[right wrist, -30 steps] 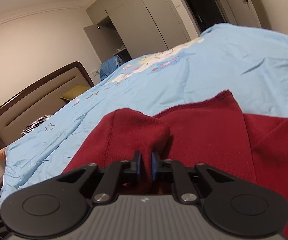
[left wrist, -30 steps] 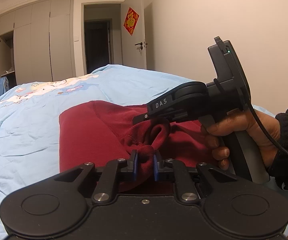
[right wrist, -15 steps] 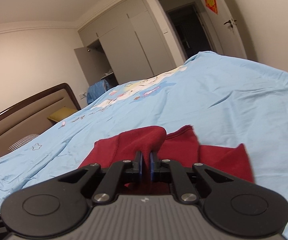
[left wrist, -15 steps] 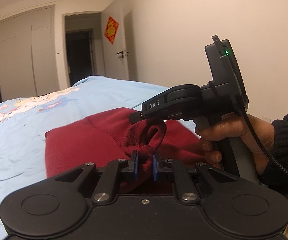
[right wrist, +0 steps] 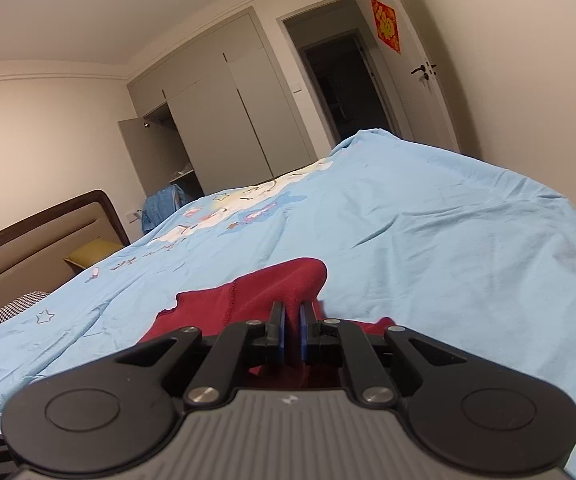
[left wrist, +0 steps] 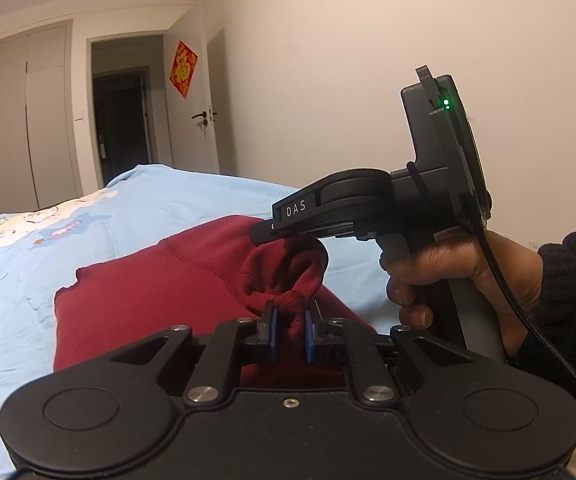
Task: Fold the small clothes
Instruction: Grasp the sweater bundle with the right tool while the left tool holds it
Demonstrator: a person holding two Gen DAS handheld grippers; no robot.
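A dark red garment (left wrist: pixel 160 292) lies on the light blue bedspread (left wrist: pixel 28 264). My left gripper (left wrist: pixel 290 326) is shut on a bunched ribbed edge of it, held just off the bed. The right gripper (left wrist: pixel 262 234) shows in the left wrist view, held by a hand (left wrist: pixel 460 272), its tip on a raised fold of the same cloth. Seen from the right wrist, my right gripper (right wrist: pixel 292 330) is shut on a lifted fold of the red garment (right wrist: pixel 248 296), the rest trailing down toward the bed.
The bed (right wrist: pixel 428 240) stretches away toward a wardrobe (right wrist: pixel 216 120) and an open dark doorway (right wrist: pixel 340 92). A wooden headboard (right wrist: pixel 40 236) is at left. A bare wall (left wrist: pixel 368 80) runs along the right of the bed.
Both grippers rose and pulled back with the red cloth in them. The garment now looks smaller and lower in the right wrist view, and more wall shows in the left one.
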